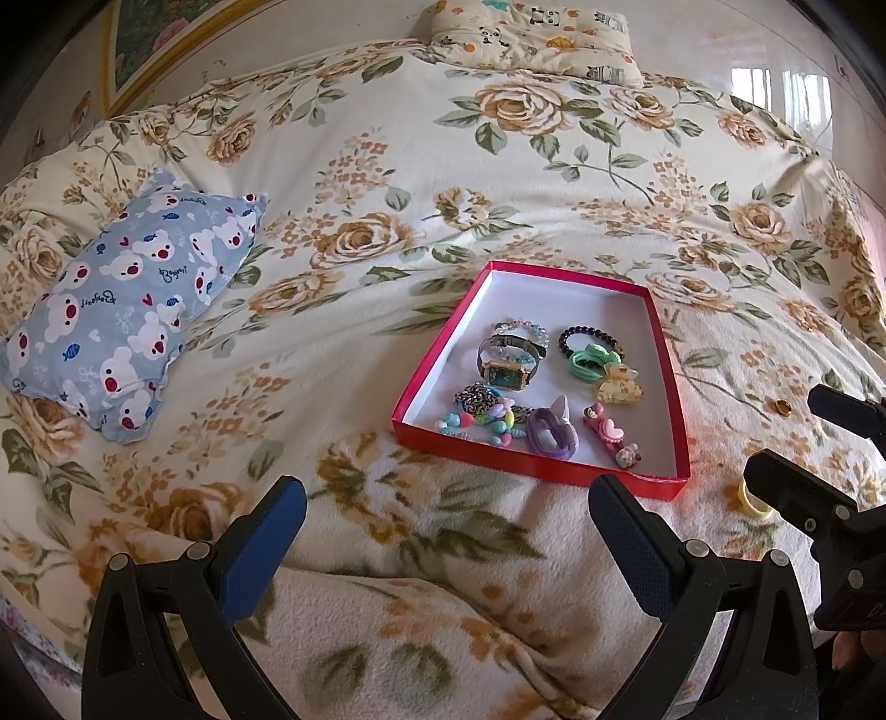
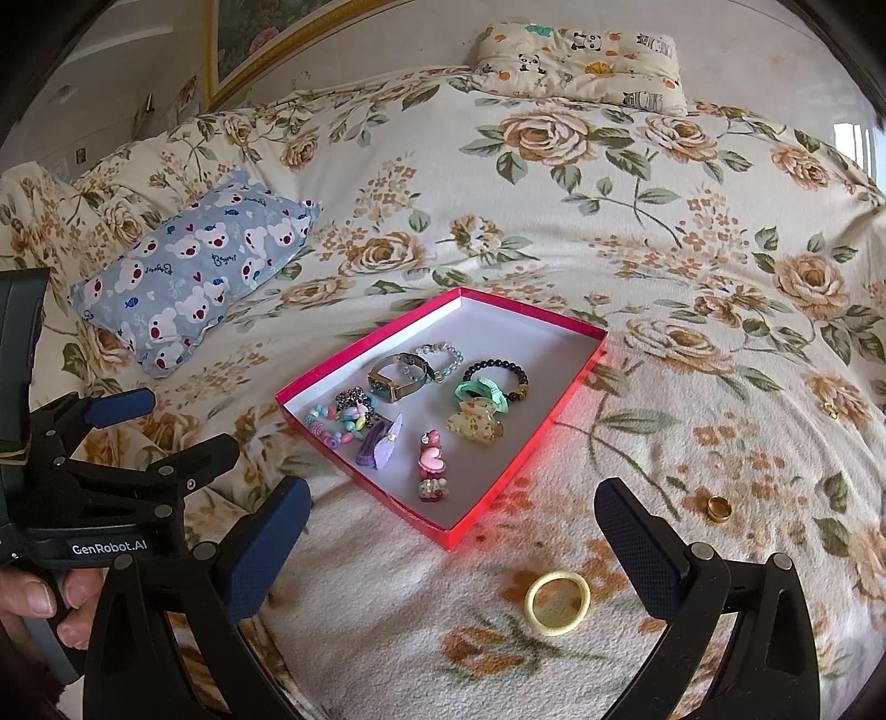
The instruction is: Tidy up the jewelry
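Shallow red cardboard box with white floor [image 2: 559,387] lies on the bed, already holding most pieces: square-faced wristwatch [image 2: 396,382], dark beaded bracelet [image 2: 501,374], mint hair tie [image 2: 479,390], cream floral claw clip [image 2: 475,425], purple scrunchie [image 2: 379,446], pink heart hair clip [image 2: 432,465], pastel bead cluster [image 2: 338,423]. Judged step: late in the sorting, strays only. Three pieces outside the box: pale yellow elastic hair ring [image 2: 556,601] on the blanket, between the spread fingers of the right gripper [image 2: 451,545]; plain gold band ring [image 2: 718,507] further right; a third small gold piece [image 2: 830,411], too small to name, well apart. Right tongs apart, empty. Left gripper [image 1: 446,534] also wide apart, empty, aimed at the box's near edge. Next move likely: lower over the yellow ring and close; soft fleece gives, so pinch low. Surface: cream rose-print fleece blanket [image 1: 421,183], rumpled. Blue bear-print pillow [image 1: 133,299] left, panda-print cushion [image 1: 534,39] at the far edge, gilt-framed picture [image 2: 260,39] on the wall.
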The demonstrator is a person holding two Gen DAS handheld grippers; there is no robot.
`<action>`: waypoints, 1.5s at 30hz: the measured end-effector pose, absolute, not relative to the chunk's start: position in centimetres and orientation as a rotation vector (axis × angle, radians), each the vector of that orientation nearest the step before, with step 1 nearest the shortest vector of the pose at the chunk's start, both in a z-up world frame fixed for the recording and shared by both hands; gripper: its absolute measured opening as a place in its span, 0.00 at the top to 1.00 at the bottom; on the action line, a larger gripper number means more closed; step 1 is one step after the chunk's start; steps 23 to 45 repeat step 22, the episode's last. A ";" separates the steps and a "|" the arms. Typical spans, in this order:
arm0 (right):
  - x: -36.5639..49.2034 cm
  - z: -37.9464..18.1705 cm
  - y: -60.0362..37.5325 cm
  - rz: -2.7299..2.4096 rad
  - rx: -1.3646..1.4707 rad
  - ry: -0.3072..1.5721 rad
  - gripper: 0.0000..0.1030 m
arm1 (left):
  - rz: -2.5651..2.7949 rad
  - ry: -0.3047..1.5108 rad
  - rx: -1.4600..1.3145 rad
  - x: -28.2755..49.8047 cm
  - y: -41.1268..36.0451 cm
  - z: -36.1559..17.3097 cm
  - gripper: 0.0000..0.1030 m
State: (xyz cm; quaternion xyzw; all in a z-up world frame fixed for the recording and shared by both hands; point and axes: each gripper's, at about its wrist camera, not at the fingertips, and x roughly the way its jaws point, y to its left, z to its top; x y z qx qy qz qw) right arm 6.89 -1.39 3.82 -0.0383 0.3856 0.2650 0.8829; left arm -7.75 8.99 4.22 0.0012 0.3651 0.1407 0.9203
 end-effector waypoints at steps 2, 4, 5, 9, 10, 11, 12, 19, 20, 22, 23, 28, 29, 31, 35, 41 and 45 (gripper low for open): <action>6.9 3.8 -1.4 0.553 -0.078 0.803 0.00 | 0.289 0.751 0.003 -7.8 9.0 4.3 0.01; 6.9 3.8 -1.4 0.552 -0.080 0.803 0.00 | 0.293 0.754 0.002 -7.7 9.0 4.3 0.01; 6.9 3.8 -1.4 0.552 -0.080 0.803 0.00 | 0.291 0.756 0.000 -7.7 9.0 4.3 0.01; 7.0 3.8 -1.5 0.552 -0.078 0.804 0.00 | 0.292 0.758 -0.002 -7.6 8.9 4.4 0.01; 7.0 3.9 -1.6 0.550 -0.077 0.805 0.00 | 0.293 0.759 0.000 -7.5 8.9 4.4 0.01; 7.0 3.8 -1.6 0.549 -0.076 0.806 0.00 | 0.292 0.758 -0.001 -7.5 8.9 4.4 0.01; 7.0 3.8 -1.6 0.548 -0.075 0.807 0.00 | 0.290 0.759 -0.001 -7.5 8.9 4.4 0.01; 7.1 3.8 -1.7 0.543 -0.075 0.811 0.00 | 0.292 0.760 -0.002 -7.3 8.7 4.4 0.01; 7.1 3.7 -1.7 0.543 -0.075 0.813 0.00 | 0.292 0.762 -0.004 -7.2 8.7 4.4 0.01; 7.3 3.6 -1.7 0.540 -0.073 0.821 0.00 | 0.290 0.767 -0.005 -7.0 8.6 4.3 0.01; 7.3 3.6 -1.7 0.540 -0.073 0.821 0.00 | 0.290 0.767 -0.005 -7.0 8.6 4.3 0.01; 7.3 3.6 -1.7 0.540 -0.073 0.821 0.00 | 0.290 0.767 -0.005 -7.0 8.6 4.3 0.01; 7.3 3.6 -1.7 0.540 -0.073 0.821 0.00 | 0.290 0.767 -0.005 -7.0 8.6 4.3 0.01; 7.3 3.6 -1.7 0.540 -0.073 0.821 0.00 | 0.290 0.767 -0.005 -7.0 8.6 4.3 0.01; 7.3 3.6 -1.7 0.540 -0.073 0.821 0.00 | 0.290 0.767 -0.005 -7.0 8.6 4.3 0.01; 7.3 3.6 -1.7 0.540 -0.073 0.821 0.00 | 0.290 0.767 -0.005 -7.0 8.6 4.3 0.01; 7.3 3.6 -1.7 0.540 -0.073 0.821 0.00 | 0.290 0.767 -0.005 -7.0 8.6 4.3 0.01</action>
